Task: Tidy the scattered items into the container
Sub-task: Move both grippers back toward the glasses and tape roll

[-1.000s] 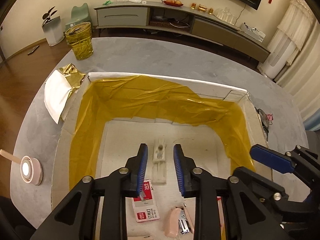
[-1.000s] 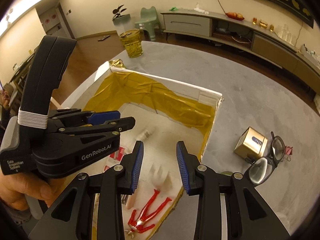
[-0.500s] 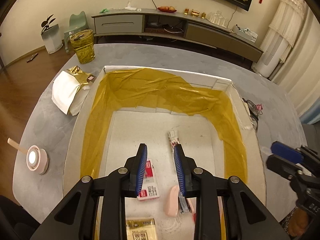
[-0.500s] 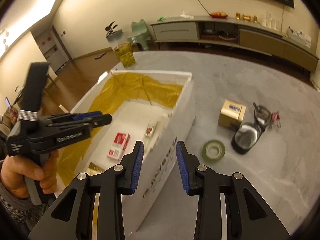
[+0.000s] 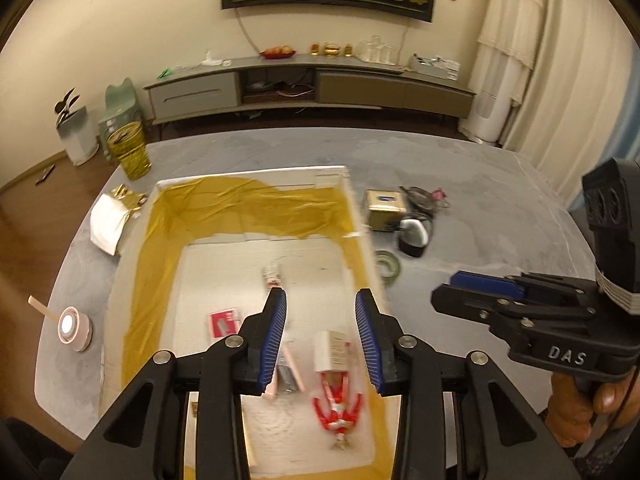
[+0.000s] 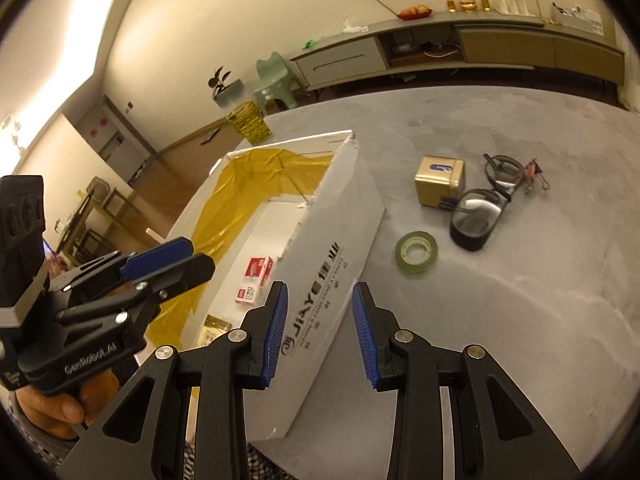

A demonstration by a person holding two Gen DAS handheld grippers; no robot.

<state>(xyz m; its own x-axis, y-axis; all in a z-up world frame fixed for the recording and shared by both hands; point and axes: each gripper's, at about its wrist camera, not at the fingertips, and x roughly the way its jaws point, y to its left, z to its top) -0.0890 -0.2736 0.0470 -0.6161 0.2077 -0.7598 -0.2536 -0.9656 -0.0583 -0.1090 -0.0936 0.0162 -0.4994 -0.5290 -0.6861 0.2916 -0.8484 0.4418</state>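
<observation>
A white foam box (image 5: 248,174) lined with yellow film holds a red staples box (image 5: 222,322), a pink stapler (image 5: 286,368), a small white carton (image 5: 332,350), a red-and-white toy figure (image 5: 338,412) and a tube (image 5: 273,276). High above these hovers my left gripper (image 5: 320,298), open and empty. My right gripper (image 6: 320,292) is open and empty over the box's printed right wall (image 6: 332,264). On the grey table right of the box lie a green tape roll (image 6: 417,252), glasses (image 6: 480,216), a gold box (image 6: 440,180) and a pink clip (image 6: 534,172).
Left of the box sit a pink tape dispenser (image 5: 74,328), a white and gold packet (image 5: 114,216) and a gold-patterned glass (image 5: 130,150). A hand holds each gripper. A long sideboard (image 5: 312,84) stands beyond the table's far edge.
Both grippers rose and drew back from inside the box, staying open. The right one swung rightward, from over the box's inside to over its right wall.
</observation>
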